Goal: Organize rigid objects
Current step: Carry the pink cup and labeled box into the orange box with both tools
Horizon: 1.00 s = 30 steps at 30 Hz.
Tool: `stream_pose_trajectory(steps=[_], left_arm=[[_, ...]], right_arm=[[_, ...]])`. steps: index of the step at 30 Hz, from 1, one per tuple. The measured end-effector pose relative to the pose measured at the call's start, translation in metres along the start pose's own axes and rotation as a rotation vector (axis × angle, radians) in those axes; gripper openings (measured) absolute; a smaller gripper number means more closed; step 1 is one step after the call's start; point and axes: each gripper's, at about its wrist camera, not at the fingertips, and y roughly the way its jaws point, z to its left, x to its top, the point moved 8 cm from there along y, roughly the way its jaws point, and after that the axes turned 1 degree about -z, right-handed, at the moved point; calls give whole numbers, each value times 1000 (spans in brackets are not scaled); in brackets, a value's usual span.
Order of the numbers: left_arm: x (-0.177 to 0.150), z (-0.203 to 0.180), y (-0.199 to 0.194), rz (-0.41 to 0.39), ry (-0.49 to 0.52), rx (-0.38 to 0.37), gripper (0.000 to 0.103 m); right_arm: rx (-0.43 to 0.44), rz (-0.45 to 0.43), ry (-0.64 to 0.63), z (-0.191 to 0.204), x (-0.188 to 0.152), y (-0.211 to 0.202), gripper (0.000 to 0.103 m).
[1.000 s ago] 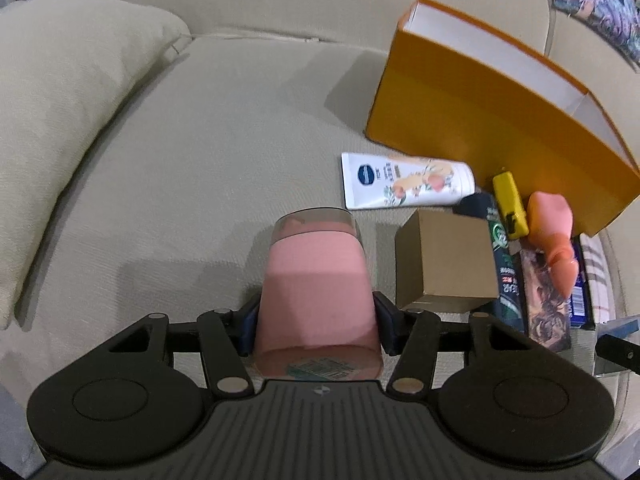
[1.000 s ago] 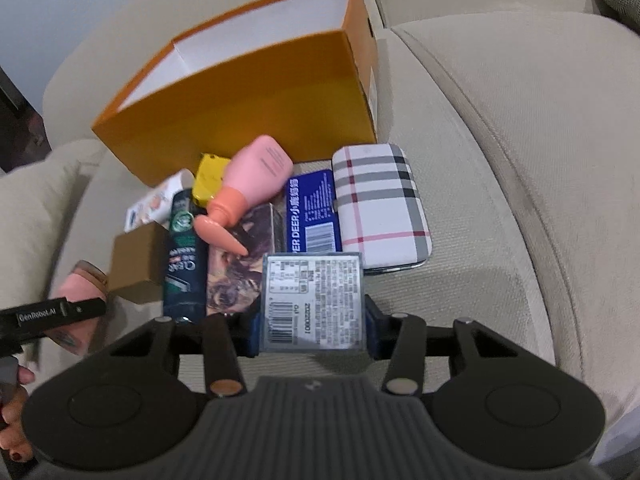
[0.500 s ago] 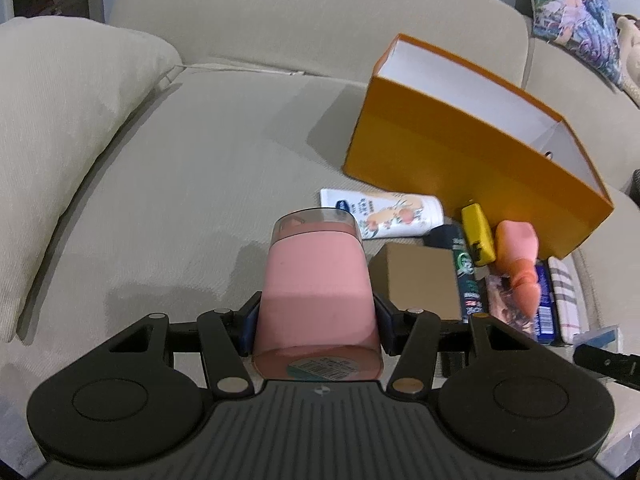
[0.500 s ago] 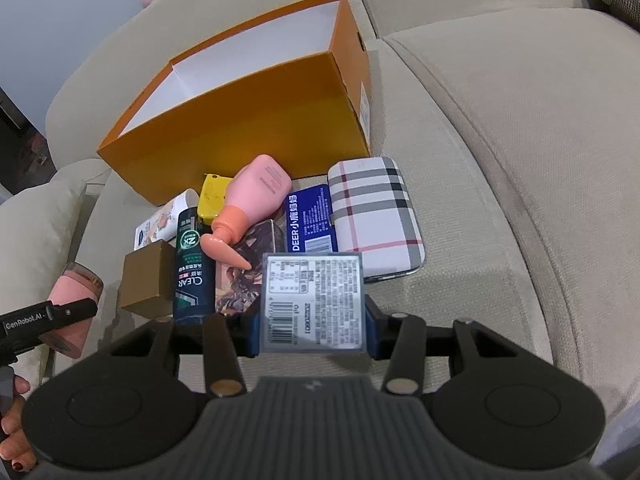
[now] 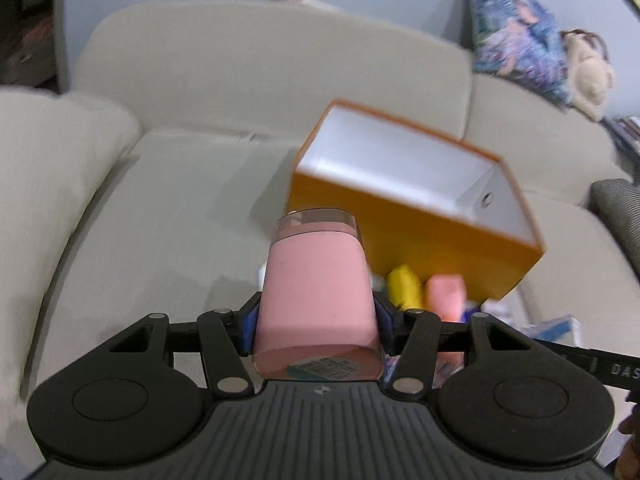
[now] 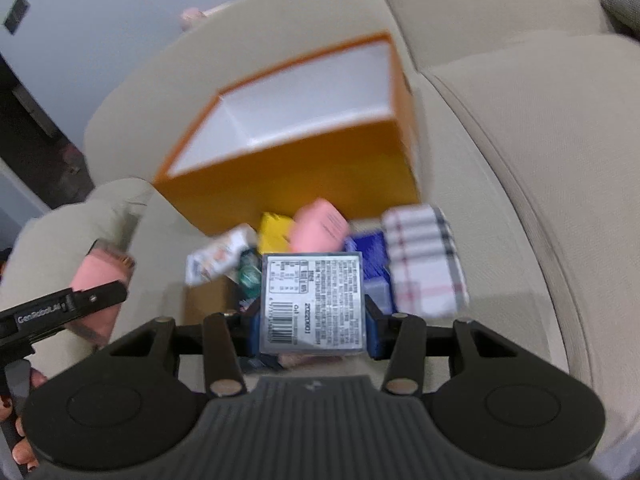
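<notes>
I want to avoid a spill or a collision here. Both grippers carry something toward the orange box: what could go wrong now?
1. The left hand-held gripper clamps the tapered pink cup near its base only; it might slip out.
2. The right hand-held gripper with its labelled box is close beside it; they may collide above the orange box.
3. Motion blur suggests fast movement; a carried item could hit the box rim.

Box (image 6: 288, 168) on sofa seat (image 6: 540, 208), frame centre; clutter just below its front wall: tube (image 6: 218, 256) left, bottle (image 6: 318, 226) mid, case (image 6: 424, 260) right; cushion (image 5: 48, 184) far left in left wrist view; pillow (image 5: 516, 36) upper right.
</notes>
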Motion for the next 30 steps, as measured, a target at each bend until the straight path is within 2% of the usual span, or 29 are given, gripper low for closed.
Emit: stream_pose_trajectory(steps=[6,10,13,20,25,30], left_arm=[[69,-34,17,-63,104,-14,63],[109,-49,53,-83,160,-3,63],[124,-58,86,-77,218,7,63],[117,-59,167,65,260,44,63],[105,-65,204,133,304,77,63],[96,-77,226,190,335,78,63]], right_arm=[[25,-63,-45,27,74,5,48],[-16,-108,-43,32,126,32,48],[-45,-97,-34,30,150,63,48],[-147,22,-46,19,161,136,48],[-222,118,-46,1,155,176,48],[-276,210,-89,-7,138,206,48]])
